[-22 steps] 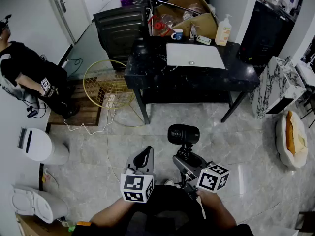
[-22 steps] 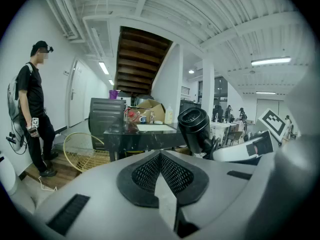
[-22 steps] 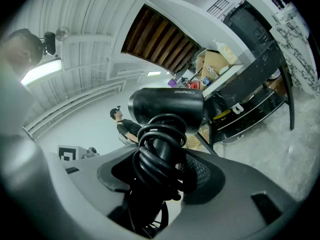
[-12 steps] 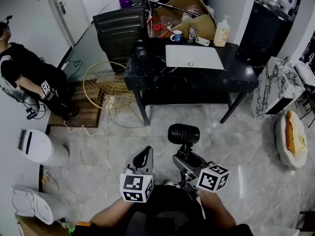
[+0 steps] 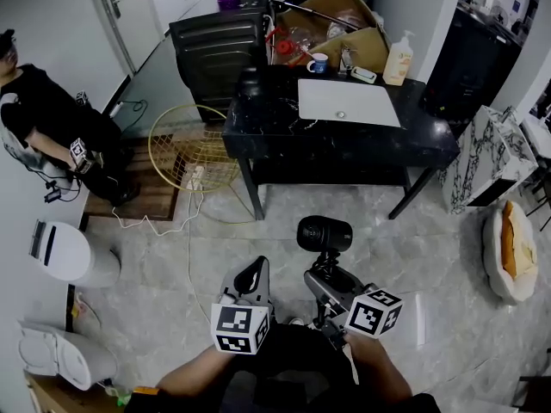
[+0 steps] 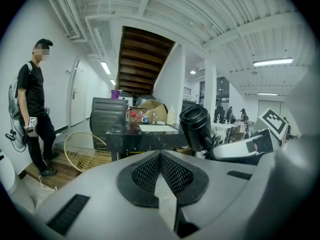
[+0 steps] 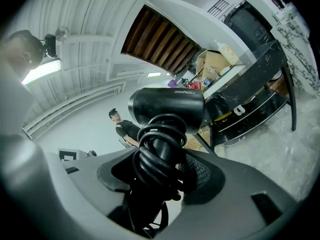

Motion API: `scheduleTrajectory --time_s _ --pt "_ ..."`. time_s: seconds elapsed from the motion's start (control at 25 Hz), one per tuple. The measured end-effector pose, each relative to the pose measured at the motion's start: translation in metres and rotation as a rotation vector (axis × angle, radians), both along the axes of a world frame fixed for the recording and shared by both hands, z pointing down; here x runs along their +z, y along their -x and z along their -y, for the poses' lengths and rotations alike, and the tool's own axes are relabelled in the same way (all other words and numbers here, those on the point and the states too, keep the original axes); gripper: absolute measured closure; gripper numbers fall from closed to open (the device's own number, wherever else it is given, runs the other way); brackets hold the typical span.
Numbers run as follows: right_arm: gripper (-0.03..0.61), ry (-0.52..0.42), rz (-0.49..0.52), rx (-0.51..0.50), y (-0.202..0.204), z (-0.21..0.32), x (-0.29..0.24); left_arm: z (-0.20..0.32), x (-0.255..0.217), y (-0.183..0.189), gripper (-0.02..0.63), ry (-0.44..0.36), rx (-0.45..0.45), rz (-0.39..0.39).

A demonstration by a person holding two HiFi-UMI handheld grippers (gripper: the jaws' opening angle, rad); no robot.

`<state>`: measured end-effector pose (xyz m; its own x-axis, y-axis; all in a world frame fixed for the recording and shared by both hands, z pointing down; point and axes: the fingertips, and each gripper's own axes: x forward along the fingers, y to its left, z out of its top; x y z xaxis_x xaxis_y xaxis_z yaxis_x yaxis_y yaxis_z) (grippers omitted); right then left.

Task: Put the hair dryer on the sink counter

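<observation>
A black hair dryer point(image 5: 324, 233) stands upright over the grey tiled floor, its cord wound round the handle. My right gripper point(image 5: 327, 275) is shut on that handle; in the right gripper view the hair dryer point(image 7: 167, 106) rises between the jaws of the right gripper point(image 7: 160, 170). My left gripper point(image 5: 250, 275) hangs beside it, shut with nothing in it, the same in the left gripper view point(image 6: 160, 159), where the hair dryer point(image 6: 196, 126) shows at right. The black sink counter point(image 5: 344, 144) with its white basin point(image 5: 347, 101) stands well ahead.
On the counter's far edge are a soap bottle point(image 5: 397, 58), a mug point(image 5: 318, 62) and a cardboard box point(image 5: 349, 28). A gold wire basket point(image 5: 185, 149) and a white cable lie left of the counter. A person point(image 5: 43, 119) stands far left. A marble cabinet point(image 5: 486, 157) is at right.
The counter sits slightly lower and further right in the head view. Both grippers and the hair dryer keep their places.
</observation>
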<state>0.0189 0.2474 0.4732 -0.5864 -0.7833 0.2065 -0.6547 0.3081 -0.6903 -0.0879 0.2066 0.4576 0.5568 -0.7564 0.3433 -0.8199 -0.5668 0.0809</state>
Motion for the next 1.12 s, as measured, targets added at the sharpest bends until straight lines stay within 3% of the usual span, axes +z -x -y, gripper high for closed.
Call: scheduleTrajectory --time_s 0.32,0.56,1.12 --pt "0.321 0.039 -0.018 0.016 -0.006 0.045 0.011 0.045 0.011 -0.01 0.607 0.018 0.042 0.005" --pt "0.321 0.077 -0.009 0.031 0.001 0.105 0.019 0.105 0.023 0.0 0.607 0.056 0.037 0.003" --pt "0.321 0.075 -0.056 0.114 0.01 0.234 -0.002 0.243 0.004 0.013 0.607 0.04 0.101 -0.037"
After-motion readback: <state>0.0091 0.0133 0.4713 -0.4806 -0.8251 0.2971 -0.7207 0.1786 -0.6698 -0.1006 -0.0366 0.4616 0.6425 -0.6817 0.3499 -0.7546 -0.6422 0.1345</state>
